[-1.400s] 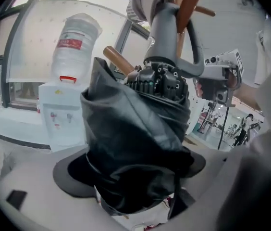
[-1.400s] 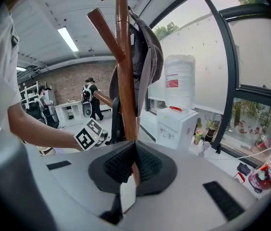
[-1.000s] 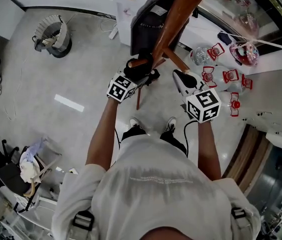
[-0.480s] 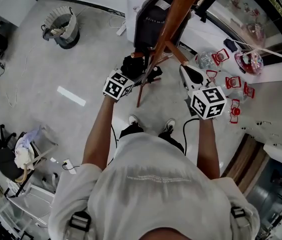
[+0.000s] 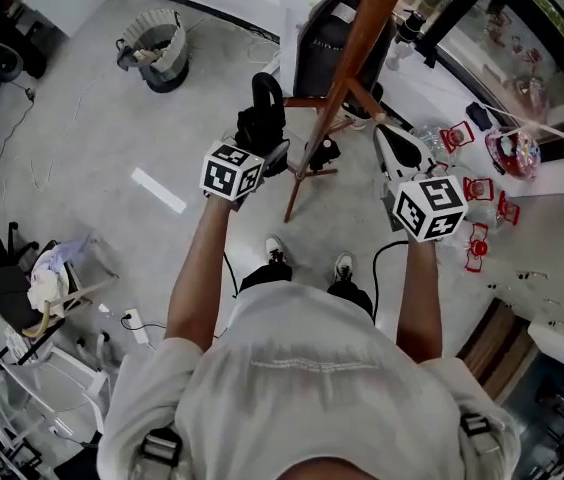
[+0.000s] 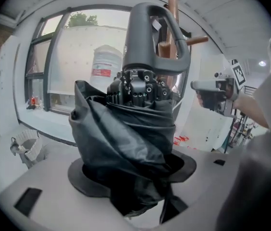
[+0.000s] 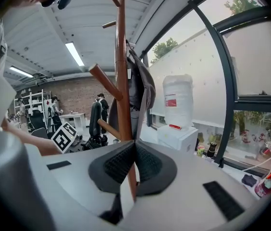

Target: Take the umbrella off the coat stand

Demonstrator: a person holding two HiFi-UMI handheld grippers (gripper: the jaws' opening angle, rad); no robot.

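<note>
Both arms reach forward to the tall wooden coat stand (image 5: 362, 38), a gripper in each hand. A floor bin (image 5: 174, 68) holds pale crumpled material. The left gripper (image 5: 259, 136) has its fingers clamped on the folded black umbrella (image 5: 265, 96), handle up, just left of the pole; the right gripper (image 5: 388, 134) shows its fingers pressed together, empty

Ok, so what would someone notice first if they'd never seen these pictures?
First, the folded black umbrella, clamped in the left gripper with its looped handle up, just left of the wooden coat stand. The stand's tall pole rises through the middle of the head view, with a dark garment hung on it. The right gripper hangs to its right, jaws together and empty.
</note>
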